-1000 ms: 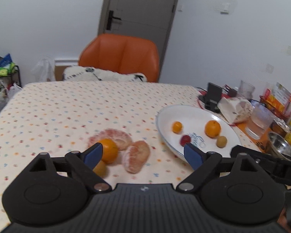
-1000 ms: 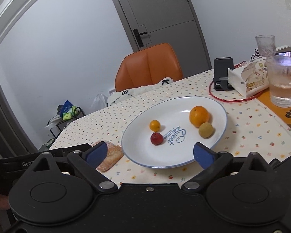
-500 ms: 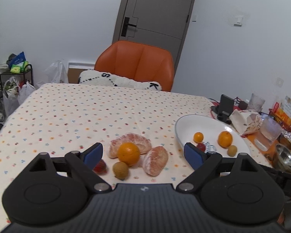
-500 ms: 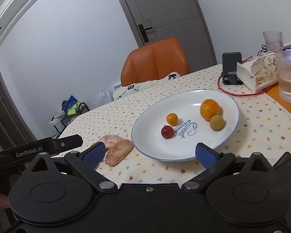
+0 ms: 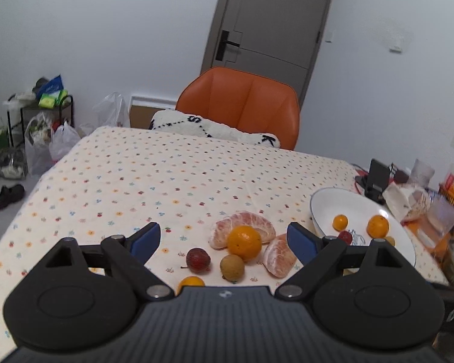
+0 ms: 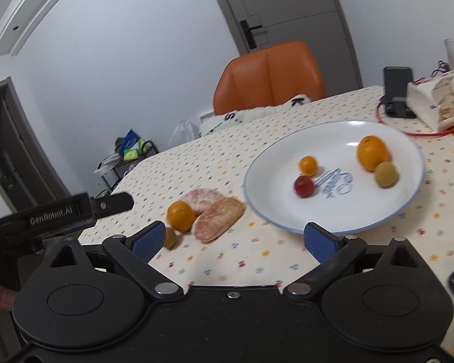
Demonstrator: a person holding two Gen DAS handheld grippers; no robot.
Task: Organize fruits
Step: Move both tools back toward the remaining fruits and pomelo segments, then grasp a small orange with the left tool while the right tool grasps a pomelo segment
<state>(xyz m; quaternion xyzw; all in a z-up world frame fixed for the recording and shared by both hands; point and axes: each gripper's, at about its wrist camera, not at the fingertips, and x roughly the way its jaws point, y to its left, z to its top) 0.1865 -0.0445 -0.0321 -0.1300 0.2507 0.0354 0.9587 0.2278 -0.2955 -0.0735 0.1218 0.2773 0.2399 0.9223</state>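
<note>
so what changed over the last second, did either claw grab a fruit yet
No grab yet. The left claw pulled back from the loose pile, so the red fruit, the brown fruit and a small orange one near its body now show. The right claw swung left, from the plate toward the pile. Both claws stayed open and empty; no fruit moved, four still on the plate.

My left camera looks low across the bench (image 5: 166, 175) toward the orange chair (image 5: 242, 103); my right one, just beside it, angles leftward. Both share the plate (image 5: 327, 208) and loose fruit.
</note>
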